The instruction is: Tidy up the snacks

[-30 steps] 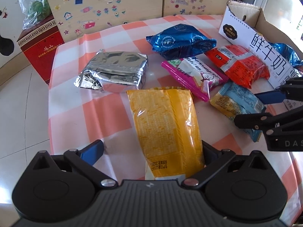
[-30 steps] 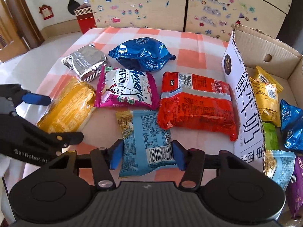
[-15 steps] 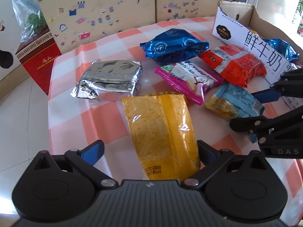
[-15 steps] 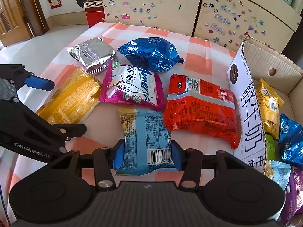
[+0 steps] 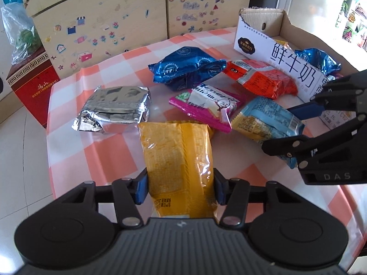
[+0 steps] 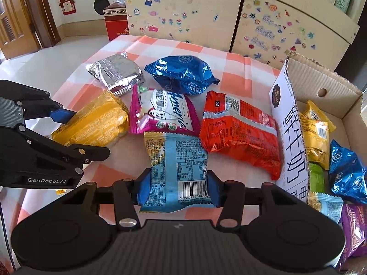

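My left gripper (image 5: pixel 180 189) is shut on the near end of a yellow snack pack (image 5: pixel 179 160), seen from the side in the right wrist view (image 6: pixel 96 123). My right gripper (image 6: pixel 176 189) is shut on the near end of a light blue snack pack (image 6: pixel 176 169), which also shows in the left wrist view (image 5: pixel 266 119). Both packs look slightly raised off the checked tablecloth (image 5: pixel 103 151). A cardboard box (image 6: pixel 289 123) at the right holds several snack packs.
On the cloth lie a silver foil pack (image 5: pixel 117 107), a dark blue bag (image 5: pixel 185 70), a pink pack (image 5: pixel 206 105) and a red pack (image 5: pixel 263 78). A stickered cabinet (image 6: pixel 183 16) stands behind the table. A red box (image 5: pixel 29 87) sits on the floor at left.
My left gripper's fingers have closed from wide open onto the yellow pack. The right gripper stays shut on the light blue pack and both views have risen a little.
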Tool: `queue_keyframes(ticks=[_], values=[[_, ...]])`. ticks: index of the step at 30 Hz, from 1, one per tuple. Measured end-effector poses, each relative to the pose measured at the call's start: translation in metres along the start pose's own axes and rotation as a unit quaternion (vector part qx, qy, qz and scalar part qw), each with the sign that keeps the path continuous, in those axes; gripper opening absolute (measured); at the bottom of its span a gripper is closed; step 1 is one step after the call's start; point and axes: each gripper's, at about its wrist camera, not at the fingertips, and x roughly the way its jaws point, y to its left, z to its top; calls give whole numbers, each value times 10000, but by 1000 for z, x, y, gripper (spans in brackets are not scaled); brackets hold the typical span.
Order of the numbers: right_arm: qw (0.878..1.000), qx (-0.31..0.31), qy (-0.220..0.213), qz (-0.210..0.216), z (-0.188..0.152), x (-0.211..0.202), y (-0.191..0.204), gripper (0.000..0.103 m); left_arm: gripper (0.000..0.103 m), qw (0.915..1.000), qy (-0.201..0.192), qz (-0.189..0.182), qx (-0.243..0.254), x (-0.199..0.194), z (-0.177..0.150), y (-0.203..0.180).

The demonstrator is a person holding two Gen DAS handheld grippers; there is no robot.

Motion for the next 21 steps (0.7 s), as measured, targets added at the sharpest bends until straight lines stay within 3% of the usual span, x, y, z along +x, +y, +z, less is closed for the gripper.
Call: queue_keyframes(ticks=[21], values=[[9983, -29, -587, -6, 8, -30, -3, 57, 52, 9964, -795, 230, 164, -39, 16, -2]])
